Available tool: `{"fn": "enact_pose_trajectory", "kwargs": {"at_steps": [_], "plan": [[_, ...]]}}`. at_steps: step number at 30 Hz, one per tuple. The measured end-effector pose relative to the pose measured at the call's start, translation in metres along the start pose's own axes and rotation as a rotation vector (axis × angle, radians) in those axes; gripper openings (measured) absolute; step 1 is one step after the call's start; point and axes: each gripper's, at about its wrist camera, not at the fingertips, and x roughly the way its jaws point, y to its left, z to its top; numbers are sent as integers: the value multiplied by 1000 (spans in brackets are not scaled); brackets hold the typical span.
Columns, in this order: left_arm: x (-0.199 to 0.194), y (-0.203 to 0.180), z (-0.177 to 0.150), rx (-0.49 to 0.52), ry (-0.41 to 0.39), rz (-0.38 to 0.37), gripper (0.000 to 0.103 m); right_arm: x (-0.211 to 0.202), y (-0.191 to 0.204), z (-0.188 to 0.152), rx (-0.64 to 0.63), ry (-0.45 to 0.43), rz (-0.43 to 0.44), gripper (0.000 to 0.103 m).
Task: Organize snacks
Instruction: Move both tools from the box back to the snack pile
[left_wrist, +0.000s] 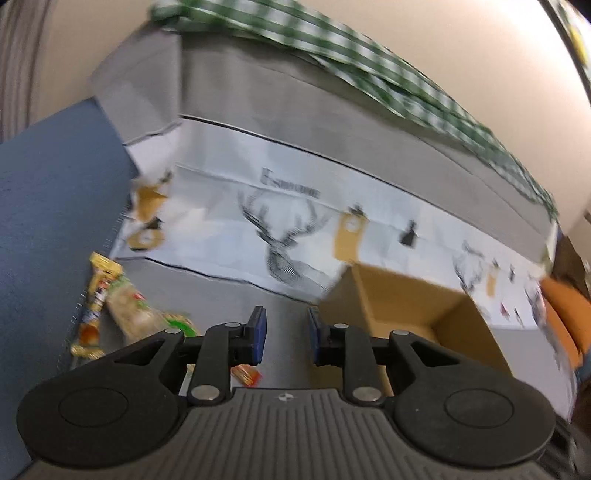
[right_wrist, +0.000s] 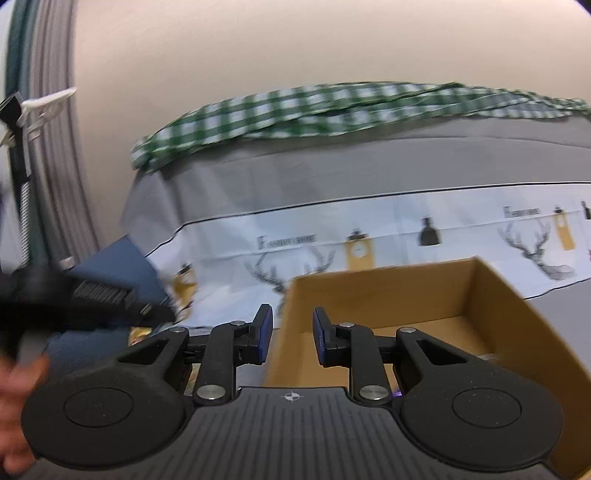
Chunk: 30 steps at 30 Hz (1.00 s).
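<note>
In the left wrist view, snack packets lie on the grey cover at the left: a long yellow bar, a pale bag with green print, and a small red-orange packet partly hidden under my fingers. My left gripper hovers above the cover between these snacks and an open cardboard box; its blue pads stand apart with nothing between them. My right gripper is at the near left corner of the same box, also open and holding nothing. The box floor is mostly hidden.
A white deer-print cloth runs behind the box, with a green checked cloth on the grey cover beyond it. A blue surface lies left of the snacks and an orange cushion to the right. A hand and blurred black housing show at the left.
</note>
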Motion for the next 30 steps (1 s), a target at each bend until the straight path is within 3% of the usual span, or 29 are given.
{"fn": "enact_pose_trajectory", "kwargs": {"at_steps": [2,4,5,9,13,17,20,24,27,30], "plan": [[6,16,-10,21,-9,30,28,5,16,-4,-33,8,27,25],[18,30,-14,6,81,145,27,10,29,-9,-61,22,51,25],[20,37,-11,-16,89,168,27,13,36,-12,-72,31,64,25],[12,69,3,-139,53,170,30,34,63,-21,-110,68,86,25],[14,96,7,-241,77,206,32,59,80,-31,-108,107,94,25],[26,110,6,-340,102,196,38,98,87,-41,-98,166,45,25],[37,110,4,-353,119,191,46,132,88,-50,-112,221,-7,28],[50,109,4,-360,125,194,60,170,87,-61,-124,278,-76,45],[62,111,5,-378,134,202,62,194,87,-69,-136,350,-70,63],[76,113,8,-384,145,218,66,205,90,-77,-165,375,-72,67]]}}
